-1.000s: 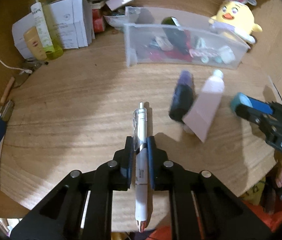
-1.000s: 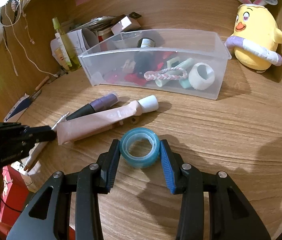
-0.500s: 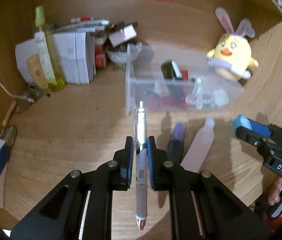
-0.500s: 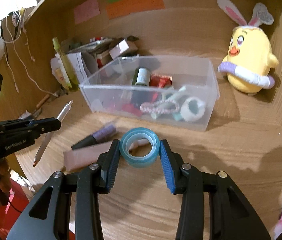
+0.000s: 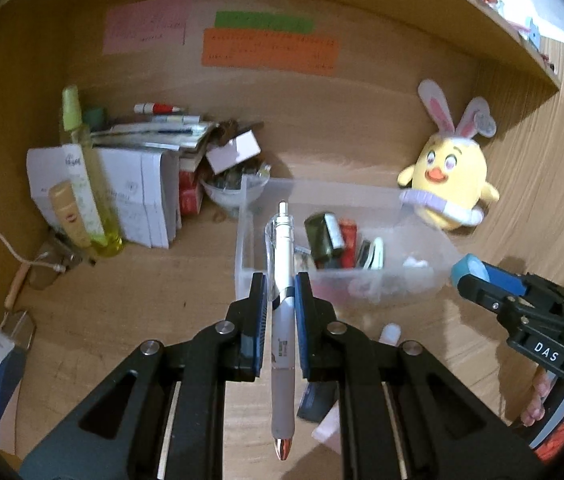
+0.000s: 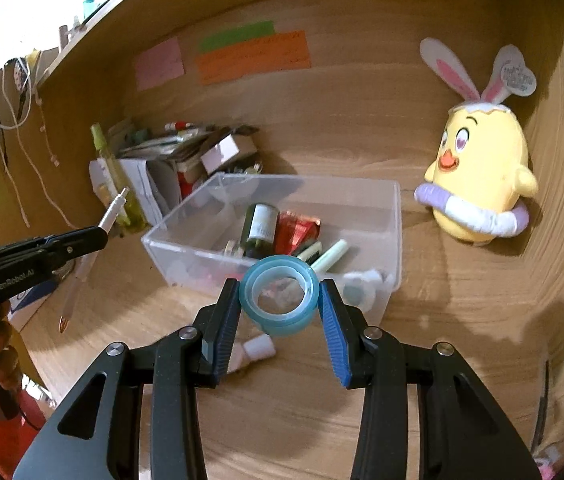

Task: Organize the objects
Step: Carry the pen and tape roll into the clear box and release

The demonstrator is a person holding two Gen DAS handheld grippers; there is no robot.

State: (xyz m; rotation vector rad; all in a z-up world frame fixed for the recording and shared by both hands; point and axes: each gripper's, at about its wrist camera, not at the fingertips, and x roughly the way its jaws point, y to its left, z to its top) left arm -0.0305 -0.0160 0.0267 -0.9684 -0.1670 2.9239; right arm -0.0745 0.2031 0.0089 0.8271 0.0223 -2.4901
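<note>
The left gripper [image 5: 281, 292] is clamped on a white pen [image 5: 282, 312], which runs lengthwise between the fingers with its clicker end pointing forward and its metallic tip hanging back toward the camera. In the right wrist view the same pen [image 6: 94, 252] slants up off the worktop [image 6: 462, 340], held in the air to the left of the bin [image 6: 392, 240].

The right gripper [image 6: 280, 300] is closed on a blue roll of tape [image 6: 280, 300], its hole facing the camera, held above the worktop just in front of the bin's near wall. From the left wrist view the roll [image 5: 469, 270] shows only as a blue edge at the tip of the right gripper [image 5: 478, 280].

The clear bin sits open on the worktop and holds a dark bottle [image 6: 260, 228], a red packet [image 6: 296, 232], a pale green tube [image 6: 330, 256] and other small items that are too blurred to name. A white-capped tube [image 6: 256, 350] lies on the worktop below the tape; what looks like a dark tube [image 5: 316, 400] lies beside it, mostly hidden by the left gripper.

A yellow chick plush [image 6: 482, 188] with rabbit ears leans against the back wall right of the bin. Boxes [image 5: 134, 196] and a green bottle [image 5: 82, 176] are stacked to the left.
</note>
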